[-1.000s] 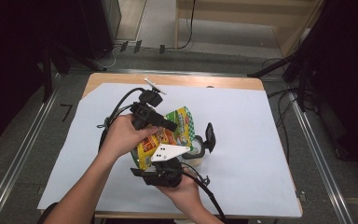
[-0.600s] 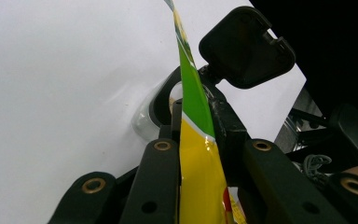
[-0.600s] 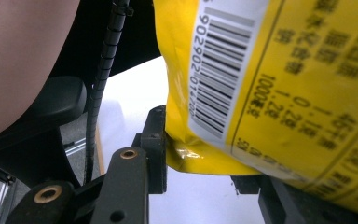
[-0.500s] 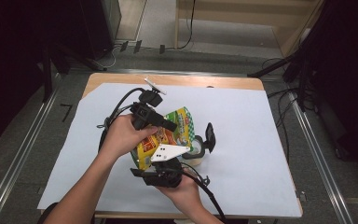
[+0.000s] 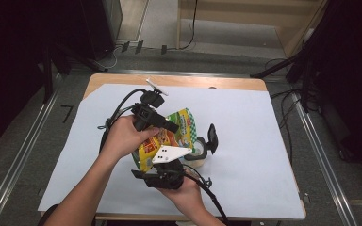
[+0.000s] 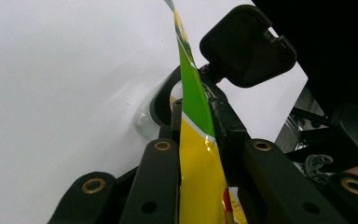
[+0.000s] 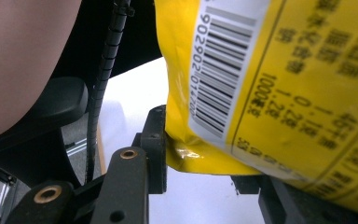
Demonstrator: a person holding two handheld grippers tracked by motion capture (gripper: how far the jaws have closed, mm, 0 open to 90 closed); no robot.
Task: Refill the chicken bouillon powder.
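A yellow and green snack bag [image 5: 185, 128] is held above the white sheet between both grippers. My left gripper [image 5: 171, 127] is shut on its upper edge; in the left gripper view the thin bag [image 6: 198, 177] runs straight up between the closed jaws [image 6: 196, 114]. My right gripper [image 5: 167, 163], under its white three-cornered plate, holds the bag's lower end. In the right gripper view the barcode side of the bag [image 7: 242, 70] fills the gap and the left pad [image 7: 157, 149] presses on it. A clear jar [image 5: 199, 151] with an open black lid [image 5: 211, 136] stands just right of the bag.
A white sheet [image 5: 264, 141] covers the wooden table [image 5: 179, 80]. Black cables trail from both grippers across the left and front of the sheet. Past the bag, the left gripper view has the jar's rim [image 6: 157, 100] and lid [image 6: 247, 44]. Dark floor and metal rails surround the table.
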